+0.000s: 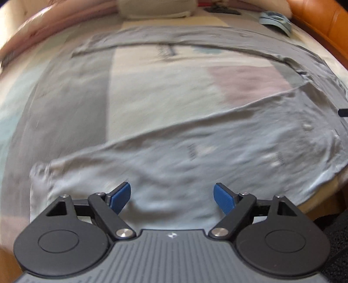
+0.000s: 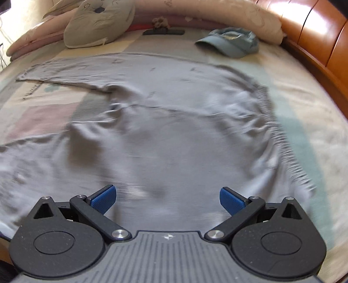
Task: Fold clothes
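Note:
A grey long-sleeved top (image 2: 174, 122) lies spread flat on a bed, its ribbed hem (image 2: 282, 141) at the right. In the left wrist view one sleeve of the top (image 1: 195, 156) runs across the near part of the bed, and the other sleeve (image 1: 174, 41) lies along the far side. My left gripper (image 1: 172, 197) hangs open just above the near sleeve, with nothing between its blue pads. Over the body of the top, my right gripper (image 2: 168, 198) is open and empty too. Both views are blurred by motion.
A patchwork bedspread (image 1: 165, 87) covers the bed. At the far end lie a blue cap (image 2: 230, 42), a pale cushion (image 2: 97, 24), a dark flat object (image 2: 163, 32) and a long bolster (image 2: 239, 15). An orange padded bed frame (image 2: 315, 37) curves along the right side.

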A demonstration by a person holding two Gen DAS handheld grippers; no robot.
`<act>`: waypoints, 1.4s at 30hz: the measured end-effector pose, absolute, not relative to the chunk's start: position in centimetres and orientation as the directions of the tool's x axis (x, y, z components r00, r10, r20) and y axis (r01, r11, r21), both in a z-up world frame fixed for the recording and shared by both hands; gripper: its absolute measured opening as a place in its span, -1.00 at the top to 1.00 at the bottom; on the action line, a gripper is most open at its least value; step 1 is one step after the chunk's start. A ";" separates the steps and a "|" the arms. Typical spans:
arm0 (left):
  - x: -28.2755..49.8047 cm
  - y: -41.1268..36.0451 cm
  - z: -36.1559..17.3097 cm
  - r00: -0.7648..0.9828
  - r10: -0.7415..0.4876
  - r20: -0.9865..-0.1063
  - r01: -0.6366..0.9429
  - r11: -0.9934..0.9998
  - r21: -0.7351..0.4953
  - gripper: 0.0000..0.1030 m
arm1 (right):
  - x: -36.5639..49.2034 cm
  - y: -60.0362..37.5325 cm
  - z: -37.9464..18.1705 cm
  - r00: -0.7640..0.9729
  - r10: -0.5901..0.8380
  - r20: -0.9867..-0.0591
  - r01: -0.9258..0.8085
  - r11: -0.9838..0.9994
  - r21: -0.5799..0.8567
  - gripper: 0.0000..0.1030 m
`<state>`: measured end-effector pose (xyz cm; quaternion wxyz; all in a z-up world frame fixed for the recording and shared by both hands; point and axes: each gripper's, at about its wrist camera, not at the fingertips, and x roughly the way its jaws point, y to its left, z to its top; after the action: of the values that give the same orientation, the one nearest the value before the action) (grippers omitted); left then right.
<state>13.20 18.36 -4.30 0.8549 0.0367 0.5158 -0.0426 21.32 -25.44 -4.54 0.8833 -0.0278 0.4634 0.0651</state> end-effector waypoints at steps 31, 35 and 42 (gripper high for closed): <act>14.1 31.1 -4.5 0.612 -0.107 -0.783 -0.061 0.981 -0.183 -0.70 | 22.6 -19.1 -5.4 0.509 -0.063 -0.858 -0.066 0.991 -0.112 -1.00; 13.9 32.2 -3.4 0.620 0.008 -0.785 -0.175 0.976 -0.129 -0.70 | 22.4 -19.0 -5.4 0.515 -0.076 -0.854 -0.046 0.992 -0.116 -1.00; 16.0 29.8 -0.4 0.668 0.007 -0.744 -0.061 0.997 -0.046 -0.71 | 22.8 -18.3 -4.8 0.486 -0.117 -0.866 -0.032 0.988 -0.152 -1.00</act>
<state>15.97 29.77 -0.36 0.9127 -0.0335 0.4068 0.0186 22.84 -18.28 -4.78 0.8587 -0.0737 0.5065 -0.0248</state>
